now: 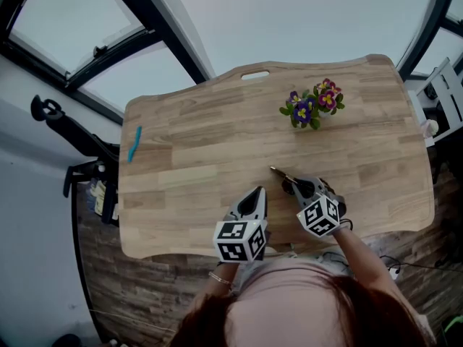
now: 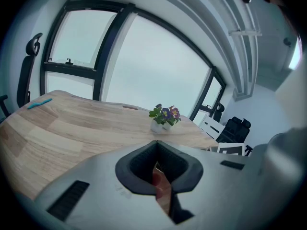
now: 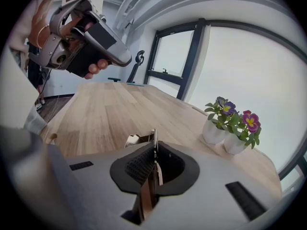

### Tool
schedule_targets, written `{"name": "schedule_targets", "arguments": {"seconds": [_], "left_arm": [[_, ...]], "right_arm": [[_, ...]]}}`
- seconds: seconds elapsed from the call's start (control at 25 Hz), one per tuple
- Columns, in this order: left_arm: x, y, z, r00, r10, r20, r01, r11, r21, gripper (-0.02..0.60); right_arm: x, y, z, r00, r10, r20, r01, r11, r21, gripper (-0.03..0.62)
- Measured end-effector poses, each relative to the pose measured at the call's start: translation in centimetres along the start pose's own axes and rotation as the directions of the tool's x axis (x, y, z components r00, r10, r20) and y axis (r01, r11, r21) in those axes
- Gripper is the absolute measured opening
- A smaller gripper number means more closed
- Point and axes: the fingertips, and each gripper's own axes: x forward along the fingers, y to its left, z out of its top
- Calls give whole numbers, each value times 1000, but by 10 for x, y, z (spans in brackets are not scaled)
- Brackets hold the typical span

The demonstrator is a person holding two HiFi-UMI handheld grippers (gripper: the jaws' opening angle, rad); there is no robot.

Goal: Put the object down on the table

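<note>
Pinching tool: the right tool (image 1: 291, 185) is seen with its jaws pressed on a thin object (image 1: 278, 173); in the right gripper view the flat, narrow piece (image 3: 152, 137) is clamped between the dark pads and stands out a little beyond the tips.
Task's thing: the thin object is held over the near part of the worktop (image 1: 188, 165), in front of the right tool. Its far end is directed toward the middle of the worktop. What kind of object it is cannot be told, and whether its tip touches the wood cannot be told either.
Left tool: the left tool (image 1: 255, 195) is kept just beside the right one, over the near edge of the worktop. In the left gripper view its jaws (image 2: 156, 145) are brought together at the tips and nothing is pinched between them.
Worktop: light wood with a wavy outline is shown, and a slot handle is cut at the far edge.
Other things: two small white pots with purple and pink flowers (image 1: 312, 105) are placed at the far right side, well apart from both tools. A small blue item (image 1: 134, 143) is laid near the left edge.
</note>
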Motion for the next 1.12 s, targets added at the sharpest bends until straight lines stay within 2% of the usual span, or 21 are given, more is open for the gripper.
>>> {"name": "schedule_targets", "arguments": {"seconds": [0.56,1.12], "left_arm": [[3,1,-1,1000,-21,-3,21,999,-46,0],[6,6,-6,1000,-21,-12,21,998,-53,0]], "right_arm": [[6,5,2,999,38,2,-38,998,41,5],[13,11,1,998,62,-10,-61,997,49,33]]}}
